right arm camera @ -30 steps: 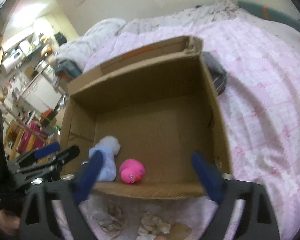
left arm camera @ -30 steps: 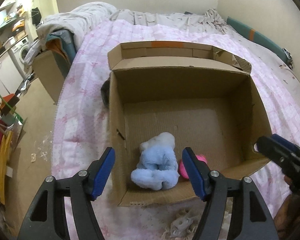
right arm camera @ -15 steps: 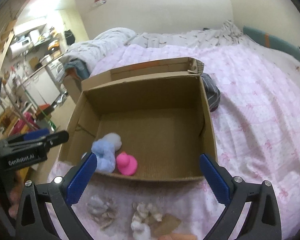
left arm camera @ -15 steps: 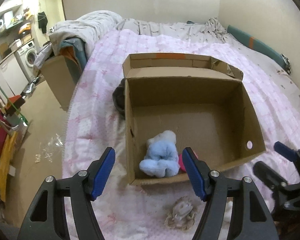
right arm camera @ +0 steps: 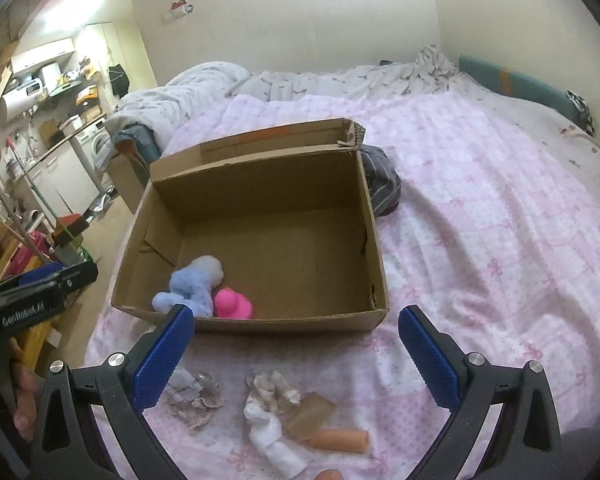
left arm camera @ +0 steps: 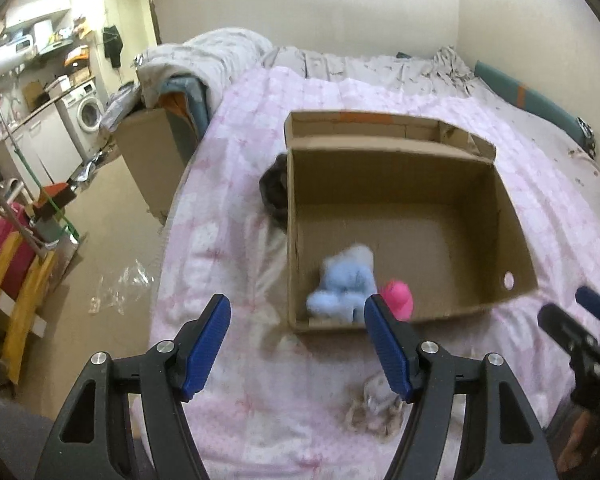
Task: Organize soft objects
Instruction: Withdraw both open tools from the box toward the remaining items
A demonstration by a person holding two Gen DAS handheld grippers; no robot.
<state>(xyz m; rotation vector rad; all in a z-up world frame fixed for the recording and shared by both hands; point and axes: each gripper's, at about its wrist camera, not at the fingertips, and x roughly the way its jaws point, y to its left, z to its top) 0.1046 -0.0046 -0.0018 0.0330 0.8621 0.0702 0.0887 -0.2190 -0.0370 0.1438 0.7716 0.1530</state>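
Observation:
An open cardboard box (right arm camera: pixel 284 322) (left arm camera: pixel 516 216) stands on the pink bed. Inside, at its near left corner, lie a light blue plush toy (right arm camera: pixel 194 286) (left arm camera: pixel 342 284) and a pink soft duck (right arm camera: pixel 234 303) (left arm camera: pixel 398 296). On the bed in front of the box lie a beige crumpled soft toy (right arm camera: pixel 196 396) (left arm camera: pixel 374 404), a white and beige soft toy (right arm camera: pixel 270 404) and an orange tube-shaped piece (right arm camera: pixel 340 440). My left gripper (left arm camera: pixel 298 346) is open and empty, above the bed in front of the box. My right gripper (right arm camera: pixel 296 354) is open and empty above the loose toys.
A dark striped cloth (right arm camera: pixel 380 184) (left arm camera: pixel 274 188) lies behind the box. Rumpled grey bedding (right arm camera: pixel 300 80) is at the bed's far end. The bed's left edge drops to the floor, where another cardboard box (left arm camera: pixel 152 160) and cluttered shelves (left arm camera: pixel 16 248) stand.
Both grippers have pulled back and up from the box, so more of the bed and the loose toys in front show. Both stay open. The toys in the box have not moved.

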